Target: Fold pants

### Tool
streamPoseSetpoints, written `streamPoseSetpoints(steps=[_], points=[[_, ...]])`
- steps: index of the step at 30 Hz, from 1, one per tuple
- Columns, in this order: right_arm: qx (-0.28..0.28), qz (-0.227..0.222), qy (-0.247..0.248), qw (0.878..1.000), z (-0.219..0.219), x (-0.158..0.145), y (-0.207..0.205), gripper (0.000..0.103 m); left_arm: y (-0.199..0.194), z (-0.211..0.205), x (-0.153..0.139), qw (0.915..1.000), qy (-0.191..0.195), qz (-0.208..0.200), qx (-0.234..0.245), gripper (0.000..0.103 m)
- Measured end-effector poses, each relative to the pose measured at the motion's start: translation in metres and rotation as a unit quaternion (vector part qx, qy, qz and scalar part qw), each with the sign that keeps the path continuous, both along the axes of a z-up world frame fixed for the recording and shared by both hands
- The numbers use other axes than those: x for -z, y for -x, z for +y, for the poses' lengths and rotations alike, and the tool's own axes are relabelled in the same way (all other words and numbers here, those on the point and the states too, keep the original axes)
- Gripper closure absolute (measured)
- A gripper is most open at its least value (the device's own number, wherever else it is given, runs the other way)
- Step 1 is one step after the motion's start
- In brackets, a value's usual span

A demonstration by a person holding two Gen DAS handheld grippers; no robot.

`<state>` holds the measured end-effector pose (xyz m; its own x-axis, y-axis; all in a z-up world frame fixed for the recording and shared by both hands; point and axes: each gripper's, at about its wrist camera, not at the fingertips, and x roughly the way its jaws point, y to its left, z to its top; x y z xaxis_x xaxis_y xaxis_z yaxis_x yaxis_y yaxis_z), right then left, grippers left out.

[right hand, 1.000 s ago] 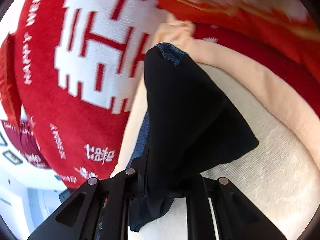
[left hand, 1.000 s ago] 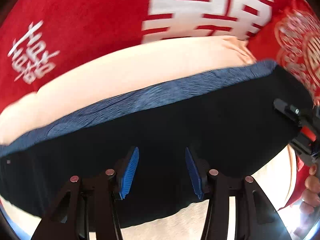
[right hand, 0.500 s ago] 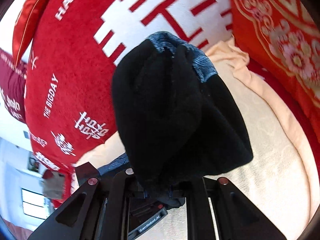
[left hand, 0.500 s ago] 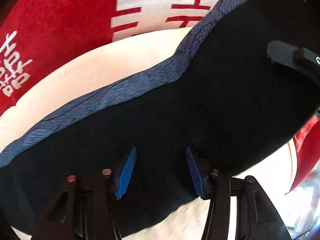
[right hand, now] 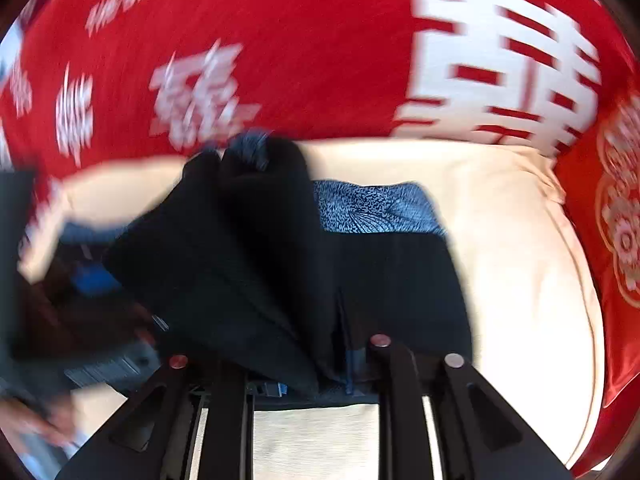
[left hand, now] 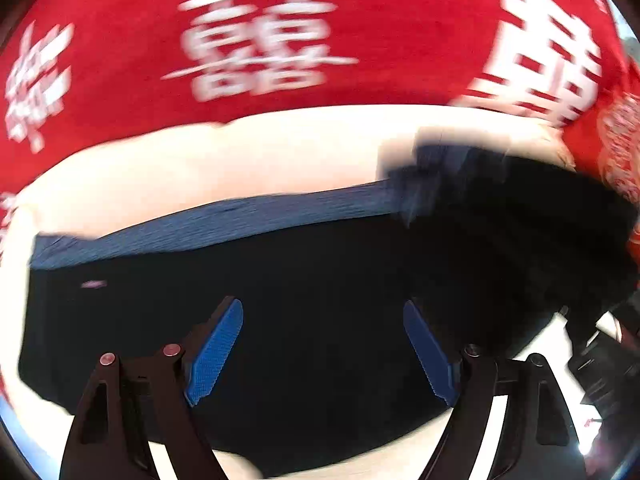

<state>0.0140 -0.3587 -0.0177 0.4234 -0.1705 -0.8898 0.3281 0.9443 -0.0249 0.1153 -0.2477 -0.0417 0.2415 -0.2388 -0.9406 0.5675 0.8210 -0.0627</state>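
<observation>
While both views are motion-blurred, left tongs [left hand: 322,346] sit spread wide, blue pads [left hand: 216,354] over the black pants [left hand: 320,280] filling lower centre frame. Right tongs [right hand: 308,376] clamp a bunched pants fold [right hand: 248,248], centre-left of frame, on the cream cover [right hand: 520,260]; red cushion [right hand: 300,48] across the top.

Pants: one black pair [left hand: 320,300] with a blue patterned waistband, seen from both wrist views.
Claws: two, the left claw [left hand: 322,348] and the right claw [right hand: 308,376].
Blue pads on the left claw: two [left hand: 216,350].
Red cushions with white characters: at least one big one [right hand: 300,52]; a second red one with an ornate pattern [right hand: 616,208] at the right edge.
Cream covers: one [right hand: 520,280] under the pants.
</observation>
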Motion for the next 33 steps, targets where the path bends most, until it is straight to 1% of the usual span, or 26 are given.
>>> streamPoseSetpoints(steps=[1,2,3,4,5,6,7,8,9,11,12,13,14,15,16,17,18,19,22,23,24,25,28,30,32,33], points=[[-0.015,0.022,0.029,0.999,0.018,0.012,-0.008,0.075,-0.007,0.017,0.004,0.9999,-0.009,-0.002,-0.011,0.019],[-0.032,0.042,0.067,0.996,0.036,0.022,-0.013,0.071,-0.009,0.034,0.007,0.9997,-0.016,-0.003,-0.018,0.019],[-0.055,0.058,0.117,0.99,0.057,0.03,-0.017,0.062,-0.009,0.044,0.014,0.9996,-0.02,-0.002,-0.022,0.019],[-0.085,0.07,0.161,0.981,0.077,0.034,-0.019,0.057,-0.013,0.056,0.016,0.9994,-0.026,-0.001,-0.025,0.019],[-0.116,0.072,0.185,0.973,0.096,0.035,-0.016,0.052,-0.019,0.061,0.018,0.9993,-0.028,-0.002,-0.026,0.019],[-0.136,0.068,0.189,0.97,0.106,0.032,-0.011,0.051,-0.021,0.067,0.017,0.9992,-0.029,-0.004,-0.025,0.019],[-0.156,0.06,0.18,0.969,0.114,0.026,-0.004,0.051,-0.021,0.07,0.016,0.9993,-0.03,-0.004,-0.023,0.019],[-0.164,0.055,0.165,0.971,0.116,0.019,0.002,0.05,-0.022,0.074,0.014,0.9994,-0.028,0.0,-0.02,0.019],[-0.163,0.047,0.136,0.976,0.112,0.009,0.009,0.05,-0.023,0.073,0.012,0.9996,-0.022,0.008,-0.017,0.019],[-0.128,0.027,0.051,0.99,0.085,-0.008,0.021,0.05,-0.022,0.069,0.003,0.9997,-0.001,0.022,-0.005,0.019],[-0.1,0.016,-0.011,0.995,0.065,-0.014,0.027,0.05,-0.02,0.065,-0.004,0.9994,0.013,0.031,0.006,0.019],[-0.06,0.007,-0.081,0.995,0.04,-0.017,0.033,0.05,-0.021,0.06,-0.007,0.9989,0.023,0.039,0.014,0.019],[-0.024,0.002,-0.141,0.99,0.021,-0.014,0.039,0.05,-0.017,0.054,-0.013,0.997,0.045,0.057,0.027,0.019],[0.024,-0.003,-0.221,0.975,-0.007,-0.007,0.047,0.05,-0.016,0.048,-0.016,0.9954,0.057,0.07,0.034,0.019],[0.052,-0.01,-0.272,0.961,-0.023,-0.001,0.052,0.05,-0.013,0.043,-0.018,0.9928,0.071,0.087,0.041,0.019],[0.088,-0.022,-0.33,0.94,-0.041,0.008,0.06,0.05,-0.01,0.036,-0.019,0.9898,0.082,0.106,0.048,0.019],[0.111,-0.03,-0.369,0.922,-0.051,0.016,0.065,0.05,-0.007,0.028,-0.018,0.9876,0.087,0.12,0.051,0.019],[0.136,-0.033,-0.414,0.9,-0.057,0.027,0.071,0.05,-0.005,0.022,-0.014,0.9844,0.092,0.14,0.054,0.019],[0.197,-0.041,-0.495,0.845,-0.068,0.055,0.086,0.05,-0.004,0.012,0.0,0.9774,0.1,0.183,0.033,0.019],[0.211,-0.048,-0.514,0.83,-0.065,0.059,0.088,0.05,-0.005,0.013,0.002,0.9752,0.105,0.194,0.024,0.019],[0.216,-0.067,-0.528,0.819,-0.066,0.06,0.09,0.05,-0.006,0.014,0.005,0.9728,0.109,0.204,0.015,0.019],[0.214,-0.084,-0.539,0.81,-0.066,0.058,0.091,0.05,-0.007,0.015,0.006,0.9711,0.113,0.21,0.006,0.019],[0.197,-0.109,-0.559,0.798,-0.06,0.053,0.095,0.05,-0.005,0.016,0.005,0.975,0.105,0.196,0.01,0.019],[0.193,-0.109,-0.563,0.796,-0.055,0.051,0.098,0.05,-0.002,0.011,0.009,0.9786,0.087,0.185,0.022,0.019],[0.2,-0.103,-0.56,0.798,-0.055,0.054,0.097,0.05,0.001,0.008,0.015,0.9789,0.079,0.186,0.028,0.019],[0.205,-0.103,-0.562,0.795,-0.056,0.057,0.094,0.05,0.003,0.007,0.019,0.9792,0.075,0.186,0.029,0.019]])
